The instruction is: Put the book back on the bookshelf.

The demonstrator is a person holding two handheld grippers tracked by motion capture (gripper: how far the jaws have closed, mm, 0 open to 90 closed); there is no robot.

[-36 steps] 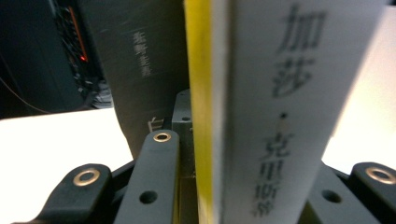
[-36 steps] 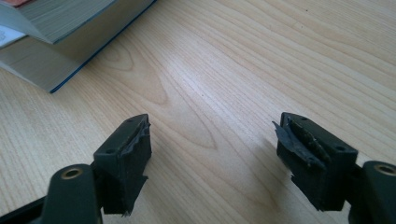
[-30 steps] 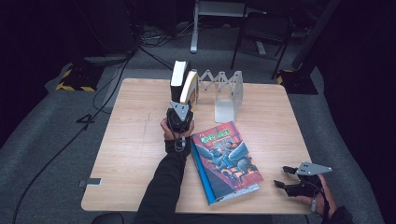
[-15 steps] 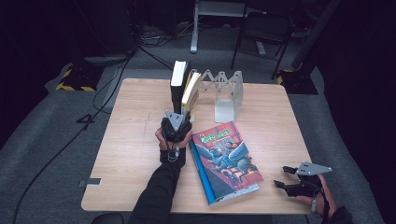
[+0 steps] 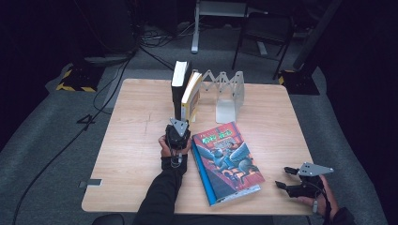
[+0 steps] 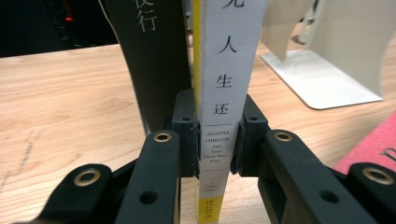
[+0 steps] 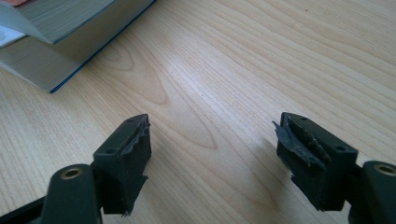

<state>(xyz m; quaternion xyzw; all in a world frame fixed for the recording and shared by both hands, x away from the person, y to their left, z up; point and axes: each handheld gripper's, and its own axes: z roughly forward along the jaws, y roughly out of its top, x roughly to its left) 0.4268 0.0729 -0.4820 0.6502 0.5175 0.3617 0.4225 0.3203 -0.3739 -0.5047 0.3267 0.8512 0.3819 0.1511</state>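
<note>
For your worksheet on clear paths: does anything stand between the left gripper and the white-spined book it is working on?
No. The left gripper already has its pads pressed on both sides of the white-spined book, jaws just closed on it. The dark book stands close beside it, next to one pad, but not in between.

You are working at a square, light wooden table [image 5: 131, 154]. The white folding metal book rack [image 5: 228, 93] stands on it near the far edge. Just left of that rack stand a thick black upright book [image 5: 179, 86] and a thinner white-spined upright book with yellow trim [image 5: 191, 95], which leans toward the black one. Nearer you than the rack, a large colourful hardcover book [image 5: 226, 161] lies flat, cover up.
</note>
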